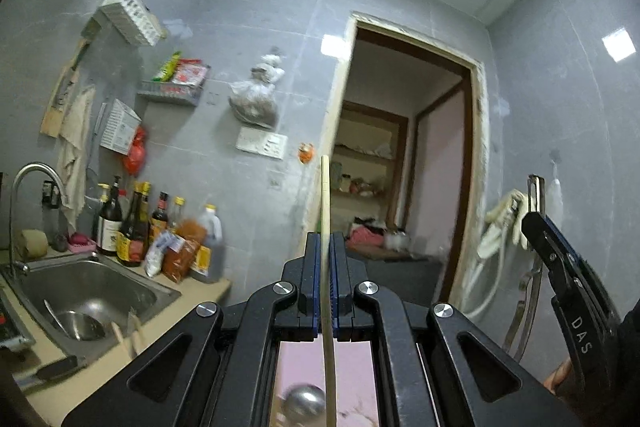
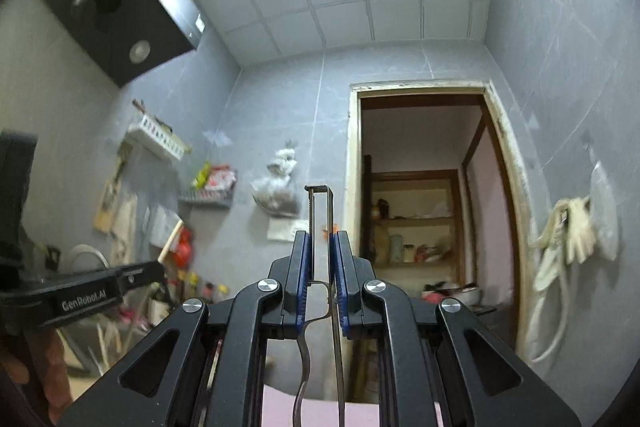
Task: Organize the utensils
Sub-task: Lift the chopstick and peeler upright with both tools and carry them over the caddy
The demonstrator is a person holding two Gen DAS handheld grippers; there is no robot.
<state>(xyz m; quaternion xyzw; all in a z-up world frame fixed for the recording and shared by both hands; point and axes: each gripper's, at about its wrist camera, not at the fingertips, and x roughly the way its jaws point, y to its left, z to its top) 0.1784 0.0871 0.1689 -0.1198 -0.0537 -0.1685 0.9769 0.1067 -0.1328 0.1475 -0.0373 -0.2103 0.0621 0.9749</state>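
In the left wrist view my left gripper [image 1: 325,243] is shut on a thin pale wooden stick [image 1: 325,195], chopstick-like, which stands up past the fingertips and runs back down under the gripper. A shiny metal ball shape [image 1: 304,403] shows blurred beneath it. My right gripper [image 2: 320,243] is shut on a metal utensil [image 2: 320,203] with two thin arms joined at the top, one edge serrated. Each gripper shows in the other's view: the right gripper [image 1: 536,203] at the far right with the metal utensil, the left gripper [image 2: 160,263] at the left with the stick's tip [image 2: 173,237]. Both point slightly upward towards the far wall.
At lower left is a steel sink [image 1: 120,279] with a bowl [image 1: 80,323] in it, a tap [image 1: 36,175] and several sauce bottles [image 1: 132,227] on the counter. Wall racks [image 1: 172,91] hang above. An open doorway [image 1: 400,167] lies ahead, with a black hood [image 2: 100,7] overhead and cloths [image 2: 572,231] on the right wall.
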